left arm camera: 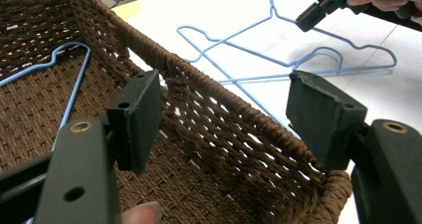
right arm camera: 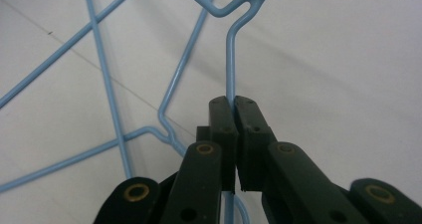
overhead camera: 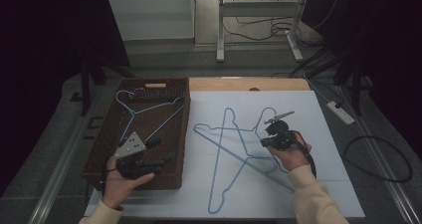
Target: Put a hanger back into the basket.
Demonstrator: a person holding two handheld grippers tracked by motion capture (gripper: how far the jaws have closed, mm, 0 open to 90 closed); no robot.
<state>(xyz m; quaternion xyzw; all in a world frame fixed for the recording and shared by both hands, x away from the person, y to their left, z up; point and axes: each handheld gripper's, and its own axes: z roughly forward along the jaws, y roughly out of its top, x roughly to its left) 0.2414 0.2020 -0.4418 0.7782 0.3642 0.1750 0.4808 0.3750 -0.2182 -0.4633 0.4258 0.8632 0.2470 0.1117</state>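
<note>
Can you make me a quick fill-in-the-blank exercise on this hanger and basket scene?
The right gripper is shut on the wire of a blue ____.
One hanger already lies inside the woven ____.
The left gripper has its jaws ____, with the basket rim between them.
On the white mat, ____ hangers lie crossed.

Missing words: hanger; basket; open; two

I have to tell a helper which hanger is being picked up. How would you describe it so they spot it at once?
Start at the white sheet right of the brown basket, where two blue wire hangers lie crossed. The held hanger is the one whose hook points toward the person's right hand. The right tongs are shut on its hook wire; the other hanger on the sheet and the basket hanger lie untouched.
</note>
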